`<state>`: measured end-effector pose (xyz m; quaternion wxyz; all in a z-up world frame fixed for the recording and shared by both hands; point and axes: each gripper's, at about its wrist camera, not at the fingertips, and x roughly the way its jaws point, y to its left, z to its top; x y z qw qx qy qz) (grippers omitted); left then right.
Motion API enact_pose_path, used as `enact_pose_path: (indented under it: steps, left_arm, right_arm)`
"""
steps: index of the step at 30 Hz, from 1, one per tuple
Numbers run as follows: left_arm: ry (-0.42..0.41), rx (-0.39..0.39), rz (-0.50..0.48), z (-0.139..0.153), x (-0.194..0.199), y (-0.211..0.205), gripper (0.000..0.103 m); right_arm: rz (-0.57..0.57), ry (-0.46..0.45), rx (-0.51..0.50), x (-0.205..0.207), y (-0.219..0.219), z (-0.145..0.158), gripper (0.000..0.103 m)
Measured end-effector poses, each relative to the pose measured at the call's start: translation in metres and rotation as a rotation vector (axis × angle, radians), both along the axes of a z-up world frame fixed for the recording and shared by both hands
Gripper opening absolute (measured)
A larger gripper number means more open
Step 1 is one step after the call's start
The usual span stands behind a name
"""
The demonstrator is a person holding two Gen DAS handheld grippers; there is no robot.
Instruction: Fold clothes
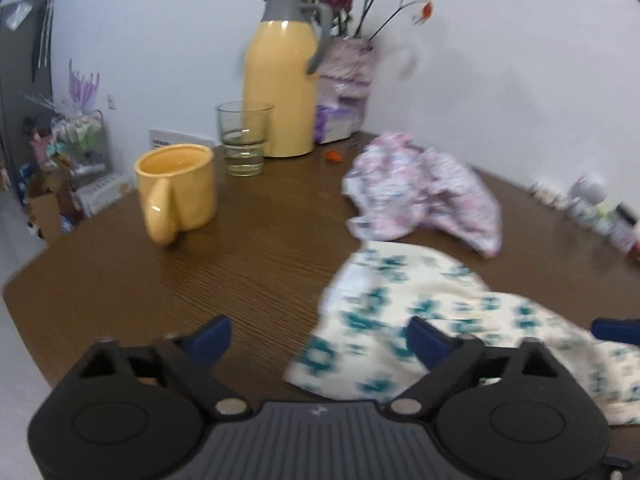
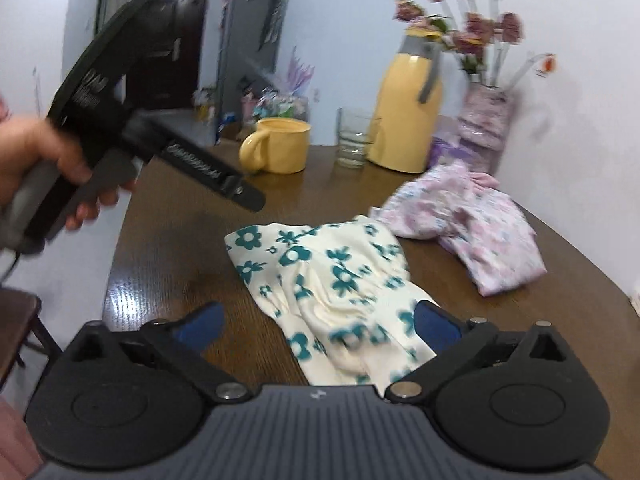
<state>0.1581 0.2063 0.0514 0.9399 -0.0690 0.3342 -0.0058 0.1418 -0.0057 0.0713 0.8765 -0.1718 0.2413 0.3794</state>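
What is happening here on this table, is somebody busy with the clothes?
A person is folding clothes on a brown wooden table with a handheld gripper in each hand. The left gripper and the right gripper are both wide open and hold nothing. The cream garment with teal flowers lies loose and rumpled in front of them. A crumpled pink floral garment waits behind it, near a yellow mug, a glass tumbler and a yellow thermos jug.

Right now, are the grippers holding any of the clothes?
No. Both the left gripper and the right gripper are open, holding nothing. The cream cloth lies loose on the table.
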Motion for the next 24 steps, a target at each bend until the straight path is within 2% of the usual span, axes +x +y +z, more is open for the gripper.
enact_pose_path:
  steps: [2, 6, 9, 17, 24]
  left_arm:
    - [-0.01, -0.035, -0.026, 0.0, -0.011, -0.018, 0.103]
    - [-0.033, -0.056, -0.06, -0.008, -0.03, -0.061, 0.103]
    - [-0.02, -0.073, -0.076, -0.013, -0.037, -0.084, 0.103]
    - [0.013, -0.017, -0.064, -0.014, -0.039, -0.117, 0.103]
    - [0.033, 0.011, -0.063, -0.016, -0.042, -0.131, 0.103]
  right_arm:
    - [-0.052, 0.023, 0.03, -0.007, -0.02, 0.004, 0.103]
    - [-0.165, 0.049, 0.082, -0.018, -0.058, 0.003, 0.103]
    - [-0.258, 0.062, 0.099, -0.026, -0.082, -0.003, 0.103]
    - [-0.491, 0.047, 0.121, -0.048, -0.132, -0.018, 0.103]
    - [-0.568, 0.052, 0.153, -0.053, -0.156, -0.024, 0.103]
